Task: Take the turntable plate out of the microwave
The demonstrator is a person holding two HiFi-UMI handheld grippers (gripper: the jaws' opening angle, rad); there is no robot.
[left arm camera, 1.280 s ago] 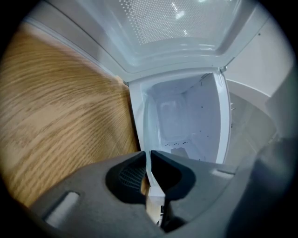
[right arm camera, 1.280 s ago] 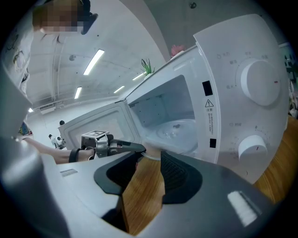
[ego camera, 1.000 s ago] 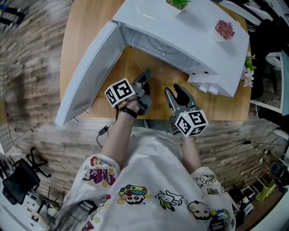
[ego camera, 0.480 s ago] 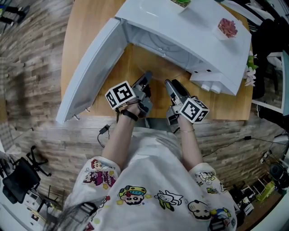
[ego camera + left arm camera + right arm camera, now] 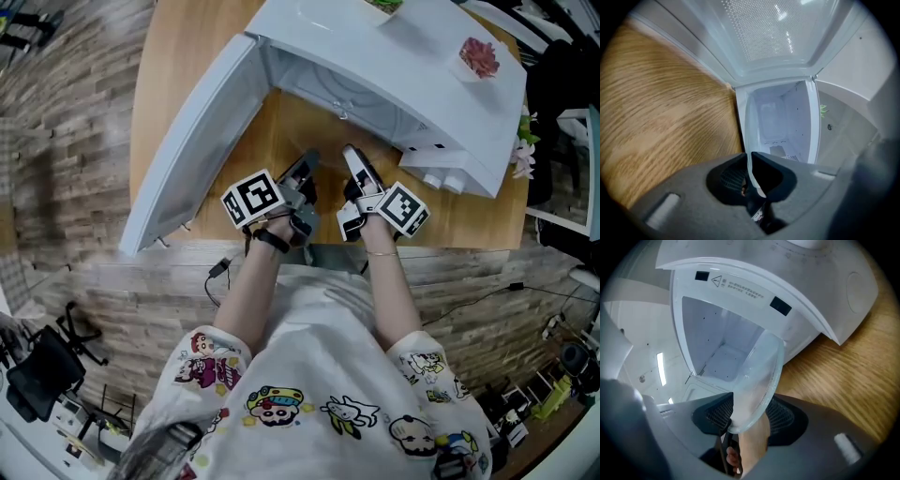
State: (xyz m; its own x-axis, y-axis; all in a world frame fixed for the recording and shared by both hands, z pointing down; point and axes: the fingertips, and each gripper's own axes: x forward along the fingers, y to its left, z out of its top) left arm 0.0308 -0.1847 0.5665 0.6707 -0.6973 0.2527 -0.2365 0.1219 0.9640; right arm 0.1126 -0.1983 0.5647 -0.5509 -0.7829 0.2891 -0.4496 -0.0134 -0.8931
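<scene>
**Clear round glass turntable plate [image 5: 759, 373] is carried by one grip only**

My left hand-held gripper [image 5: 308, 163] is clamped on the plate's thin rim and holds it at the centre of the head view. The plate sits in front of the open white microwave [image 5: 394, 66] and above the wooden surface [image 5: 178, 56]. My right hand-held gripper [image 5: 354, 159] has just been opening its jaws. They stand wide around another part of the rim and don't appear to press on it. I judge the slick glass could pivot or slide out of that single narrow pinch, then drop onto the wood or strike the microwave's front edge.
</scene>
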